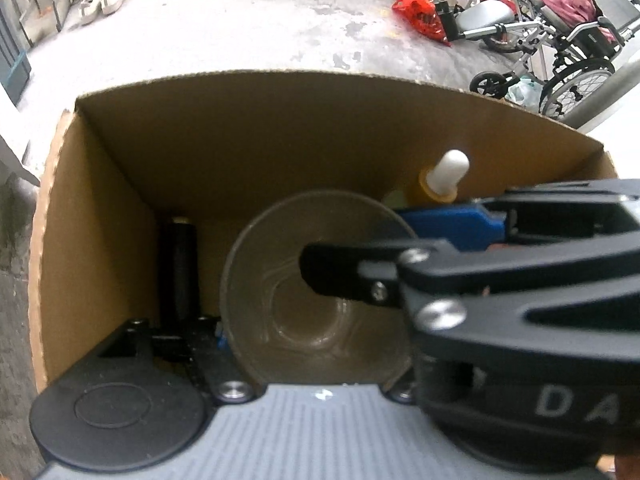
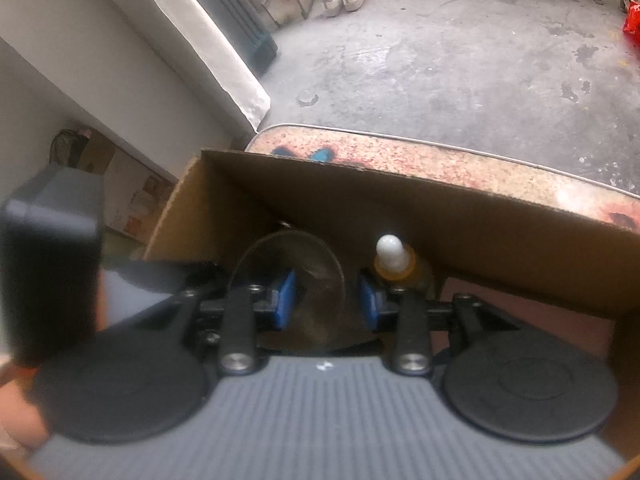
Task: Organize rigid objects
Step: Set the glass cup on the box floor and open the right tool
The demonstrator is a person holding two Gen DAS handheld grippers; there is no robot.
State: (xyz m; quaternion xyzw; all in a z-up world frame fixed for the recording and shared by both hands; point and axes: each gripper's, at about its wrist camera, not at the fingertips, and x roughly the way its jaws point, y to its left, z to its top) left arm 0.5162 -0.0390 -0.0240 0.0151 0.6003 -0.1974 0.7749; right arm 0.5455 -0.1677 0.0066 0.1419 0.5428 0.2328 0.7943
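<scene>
One clear, round glass cup (image 2: 289, 280) sits between the blue pads of my right tongs (image 2: 326, 296), low inside the open brown cardboard box (image 2: 440, 216). From the right wrist view the pads (image 2: 285, 298) stand just beside the cup's walls on either side, the jaws spread wide; I cannot tell whether they actually press on the glass. In the left wrist view I look straight down into the same cup (image 1: 320, 320), and the black linkage of the right tongs (image 1: 472, 224) crosses in from the right, one black finger reaching over the cup's mouth and one blue pad (image 1: 452, 226) at its far rim.

My left tongs show only their left black finger (image 1: 178, 264), hanging down into the box to the left of the cup; the other finger is hidden, so I cannot tell how far they are open or whether they hold anything.

Just beyond the cup, towards the box's far wall, stands an amber dropper bottle with a white rubber bulb (image 2: 390, 258), upright, near the right pad.

The box rests on a speckled, worn surface with a metal rim (image 2: 440, 156). Past it lies grey concrete floor (image 1: 240, 32), with a pair of pale shoes (image 1: 103, 0) by the railing, a red plastic bag (image 1: 420, 10) and a folded wheelchair (image 1: 560, 40).
</scene>
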